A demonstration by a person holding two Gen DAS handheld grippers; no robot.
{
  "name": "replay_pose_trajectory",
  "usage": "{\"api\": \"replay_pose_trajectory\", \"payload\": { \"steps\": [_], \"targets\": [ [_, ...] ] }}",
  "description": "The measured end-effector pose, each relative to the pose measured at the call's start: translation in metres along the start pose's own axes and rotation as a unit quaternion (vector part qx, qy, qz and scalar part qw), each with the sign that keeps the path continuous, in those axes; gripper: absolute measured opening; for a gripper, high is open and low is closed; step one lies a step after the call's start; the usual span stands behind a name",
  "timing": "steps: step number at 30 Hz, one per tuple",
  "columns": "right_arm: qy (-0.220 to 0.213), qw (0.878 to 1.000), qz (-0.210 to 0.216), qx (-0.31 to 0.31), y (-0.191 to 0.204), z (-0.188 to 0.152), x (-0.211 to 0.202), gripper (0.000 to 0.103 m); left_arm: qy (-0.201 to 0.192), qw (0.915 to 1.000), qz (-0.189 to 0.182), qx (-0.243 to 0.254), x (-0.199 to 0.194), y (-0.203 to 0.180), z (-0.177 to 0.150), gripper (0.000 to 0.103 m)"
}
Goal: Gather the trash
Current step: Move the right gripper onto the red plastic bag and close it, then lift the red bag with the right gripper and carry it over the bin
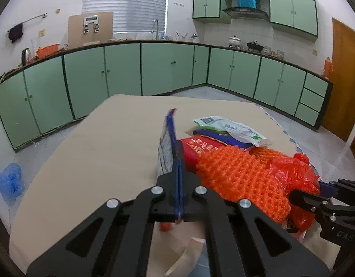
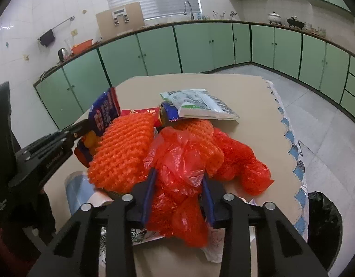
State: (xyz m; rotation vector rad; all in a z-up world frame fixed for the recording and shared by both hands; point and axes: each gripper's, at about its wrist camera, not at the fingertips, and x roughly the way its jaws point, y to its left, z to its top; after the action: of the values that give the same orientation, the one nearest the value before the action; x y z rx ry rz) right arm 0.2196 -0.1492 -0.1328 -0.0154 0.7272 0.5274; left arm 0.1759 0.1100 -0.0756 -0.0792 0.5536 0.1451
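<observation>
Partly foam net point(image 1: 237, 180) over red packet point(image 1: 196, 150)

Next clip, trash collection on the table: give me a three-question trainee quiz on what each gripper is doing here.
1. True or false: the left gripper is shut on the blue snack wrapper.
2. What sits between the right gripper fingers? A) red plastic bag B) white-green packet C) kettle
3. Fill in: the orange foam net lies ____ the table.

Key: 1 true; 2 A; 3 on.
</observation>
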Motion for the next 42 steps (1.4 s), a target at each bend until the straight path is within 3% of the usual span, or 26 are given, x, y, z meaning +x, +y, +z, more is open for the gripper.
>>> {"api": "replay_pose_trajectory", "payload": {
  "steps": [2, 11, 18, 31, 42],
  "targets": [
    [-0.009, 1.000, 0.007, -0.004, 0.003, 0.000, -0.006, 0.028, -0.006, 1.0000, 0.004, -0.001, -0.004, 0.003, 0.002, 0.000],
    [-0.096, 0.994, 0.048, -0.012, 0.012, 0.020, -0.060, 0.027, -0.054, 0.9985, 0.006, -0.004, -0.041, 0.002, 0.022, 0.000],
    [-0.136, 0.990, 0.044, -0.005, 0.007, 0.029, -0.101, 0.027, -0.088, 0.9956, -0.025, 0.019, -0.081, -0.029, 0.044, 0.000],
    [-0.175, 0.984, -0.036, 0.025, -0.037, 0.007, -0.191, 0.027, -0.096, 0.9857, -0.131, 0.045, -0.125, -0.111, 0.049, 0.000],
    [-0.172, 0.975, -0.125, 0.060, -0.079, -0.018, -0.224, 0.027, -0.091, 0.9725, -0.198, 0.083, -0.131, -0.180, 0.037, 0.000]
  ]
}}
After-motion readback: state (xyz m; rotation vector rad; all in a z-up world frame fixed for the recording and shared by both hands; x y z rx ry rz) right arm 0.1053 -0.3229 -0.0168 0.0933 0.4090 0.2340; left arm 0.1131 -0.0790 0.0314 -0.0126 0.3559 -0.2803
